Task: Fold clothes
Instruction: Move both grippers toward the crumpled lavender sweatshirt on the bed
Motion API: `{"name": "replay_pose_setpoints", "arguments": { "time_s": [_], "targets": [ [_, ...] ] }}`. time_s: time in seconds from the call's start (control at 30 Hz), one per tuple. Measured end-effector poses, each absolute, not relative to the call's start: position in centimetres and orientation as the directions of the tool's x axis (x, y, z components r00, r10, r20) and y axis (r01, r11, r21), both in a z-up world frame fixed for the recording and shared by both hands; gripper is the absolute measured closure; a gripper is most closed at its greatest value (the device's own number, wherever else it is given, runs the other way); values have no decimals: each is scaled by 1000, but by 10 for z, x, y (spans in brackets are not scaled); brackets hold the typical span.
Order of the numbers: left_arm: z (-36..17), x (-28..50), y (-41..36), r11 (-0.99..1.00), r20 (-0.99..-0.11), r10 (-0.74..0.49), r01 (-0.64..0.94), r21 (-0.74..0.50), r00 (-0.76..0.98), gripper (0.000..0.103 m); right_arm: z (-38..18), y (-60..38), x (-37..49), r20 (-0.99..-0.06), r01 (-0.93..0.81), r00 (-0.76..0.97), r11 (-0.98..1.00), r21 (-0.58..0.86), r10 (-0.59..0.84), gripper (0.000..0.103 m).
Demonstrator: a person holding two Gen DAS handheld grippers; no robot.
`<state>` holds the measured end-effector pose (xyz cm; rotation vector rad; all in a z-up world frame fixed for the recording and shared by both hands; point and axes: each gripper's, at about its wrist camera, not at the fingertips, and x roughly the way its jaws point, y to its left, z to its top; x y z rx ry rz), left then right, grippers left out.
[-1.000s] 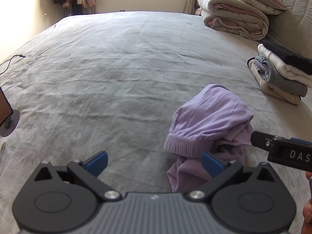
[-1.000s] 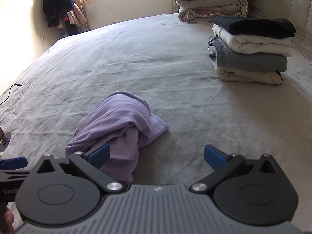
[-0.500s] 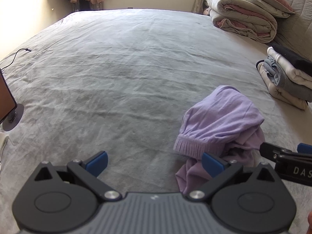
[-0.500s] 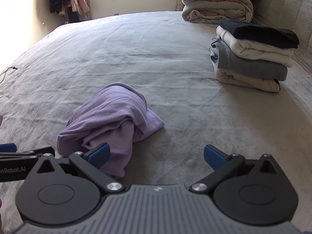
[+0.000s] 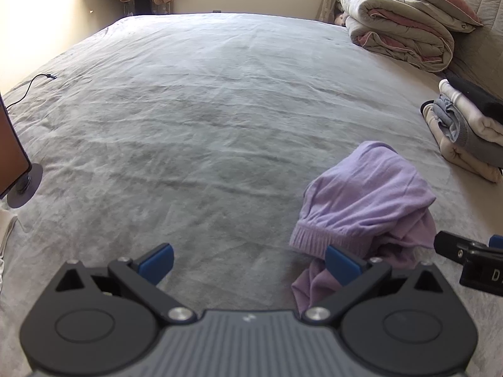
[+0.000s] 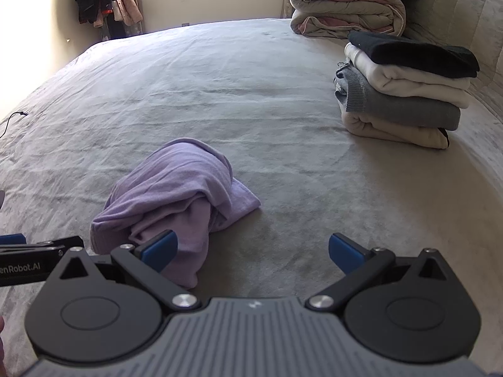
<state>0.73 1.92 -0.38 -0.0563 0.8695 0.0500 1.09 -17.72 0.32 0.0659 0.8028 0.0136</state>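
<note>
Both units have edged closer: crumpled lilac sweater (image 5: 367,201) now at 1 o'clock of left gripper (image 5: 248,260); right gripper (image 6: 251,248) alongside. Fingers spread, empty; pickup imminent.

open bed, few obstacles
grey bedspread (image 5: 220,119) lies bare toward 12; folded stack (image 6: 405,91) and rolled duvet (image 6: 345,9) block 2 o'clock.

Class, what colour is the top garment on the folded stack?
Black: the top garment on the folded stack shows best in the right wrist view.
</note>
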Motion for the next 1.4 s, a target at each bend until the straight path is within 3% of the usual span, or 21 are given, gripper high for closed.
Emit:
{"name": "replay_pose_setpoints", "arguments": {
  "time_s": [0.77, 1.27, 1.4],
  "targets": [
    [-22, 19, 15, 997, -792, 67, -63, 36, 607, 1, -9, -176, 33, -763, 5, 644, 997, 77, 56, 0],
    [-46, 26, 9, 999, -832, 47, -31, 36, 553, 0, -45, -179, 40, -831, 11, 556, 999, 50, 35, 0],
    [-52, 24, 10, 999, -805, 22, 11, 35, 593, 0, -49, -175, 42, -824, -7, 566, 1000, 24, 24, 0]
  ]
}}
